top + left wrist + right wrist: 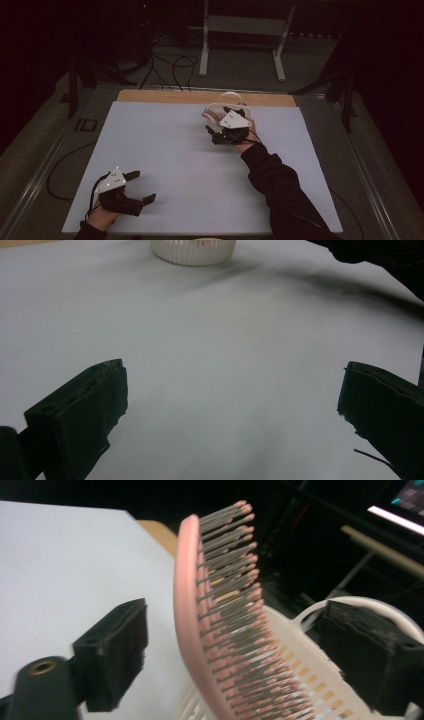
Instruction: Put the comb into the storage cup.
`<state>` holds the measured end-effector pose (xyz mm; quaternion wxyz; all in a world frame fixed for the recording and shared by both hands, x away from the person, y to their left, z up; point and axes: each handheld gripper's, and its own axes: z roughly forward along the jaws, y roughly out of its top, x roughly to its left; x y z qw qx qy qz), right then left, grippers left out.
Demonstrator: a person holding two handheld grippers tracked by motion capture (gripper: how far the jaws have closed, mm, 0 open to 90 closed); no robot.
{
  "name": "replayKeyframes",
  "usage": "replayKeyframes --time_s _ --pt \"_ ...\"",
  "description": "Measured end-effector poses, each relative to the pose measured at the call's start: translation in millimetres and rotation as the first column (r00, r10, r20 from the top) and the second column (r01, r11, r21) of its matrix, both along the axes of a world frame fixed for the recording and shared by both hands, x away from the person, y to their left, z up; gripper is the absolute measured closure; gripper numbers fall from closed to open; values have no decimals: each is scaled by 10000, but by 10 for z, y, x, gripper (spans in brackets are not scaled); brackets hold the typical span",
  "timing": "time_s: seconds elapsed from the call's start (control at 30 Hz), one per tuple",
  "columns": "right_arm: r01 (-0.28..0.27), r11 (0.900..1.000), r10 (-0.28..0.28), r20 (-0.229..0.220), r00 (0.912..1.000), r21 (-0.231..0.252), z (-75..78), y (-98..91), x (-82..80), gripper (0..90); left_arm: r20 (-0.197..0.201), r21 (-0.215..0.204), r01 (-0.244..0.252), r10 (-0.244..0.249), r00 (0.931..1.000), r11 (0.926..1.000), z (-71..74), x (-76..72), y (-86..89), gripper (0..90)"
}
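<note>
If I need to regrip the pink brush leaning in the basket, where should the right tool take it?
Grip the pink brush across its thin pink back edge, near the raised upper end, coming from above. It stands tilted out of the white basket, bristles facing one side, so that free end likely gives the pads flat, clear faces.

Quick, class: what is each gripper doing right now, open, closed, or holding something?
Left gripper: open, nothing between its jaws.
Right gripper: open; pink hairbrush stands between its jaws over the white basket, pads not pressing it.

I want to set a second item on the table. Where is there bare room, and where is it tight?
The white table top is bare between the left tongs and the white basket. It is crowded at that basket, where the right tongs stand open around the pink hairbrush.
</note>
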<state>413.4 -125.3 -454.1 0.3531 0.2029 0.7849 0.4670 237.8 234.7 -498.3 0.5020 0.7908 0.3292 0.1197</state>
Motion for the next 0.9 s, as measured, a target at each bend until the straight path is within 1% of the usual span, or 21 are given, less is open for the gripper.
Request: replayKeyframes --time_s 0.07,0.17,0.2,0.4,0.43,0.5,0.57,0.73,0.8,0.83,0.9 --pt "-181 9998 181 -165 9997 22 6 -10 -1 80 17 -8 1 -1 10000 10000 1 0 -2 1" --pt "-222 9997 223 -262 9994 35 16 -14 -8 78 16 -5 -6 6 10000 10000 1 0 -2 2" --pt "-176 9998 176 -173 9997 4 19 -15 -11 78 10 -5 -13 13 10000 10000 1 0 -2 2" --pt "-180 9996 188 -435 9989 197 44 -37 2 78 9 6 -14 14 10000 10000 1 5 1 2" --pt "-207 9996 217 -514 9984 184 49 -42 7 78 7 -3 -21 21 10000 10000 -2 6 1 1" --pt "-210 9991 237 -733 9970 372 58 -52 8 78 3 1 -22 22 10000 10000 -3 6 -1 1" --pt "-217 9992 245 -839 9962 336 68 -54 12 79 7 5 -24 24 10000 10000 -1 6 -1 2" --pt "-193 9989 248 -1335 9907 422 97 -64 29 79 19 -12 -22 22 10000 10000 1 6 -4 2" --pt "-180 9988 241 -1407 9898 448 102 -68 32 79 17 -16 -20 20 10000 10000 1 6 -4 1" --pt "-109 9989 178 -1574 9874 446 110 -70 35 79 40 12 -10 10 10000 10000 3 5 -5 1" --pt "-115 9989 189 -1678 9856 451 120 -79 34 79 48 -3 -4 4 10000 10000 4 3 -7 1"
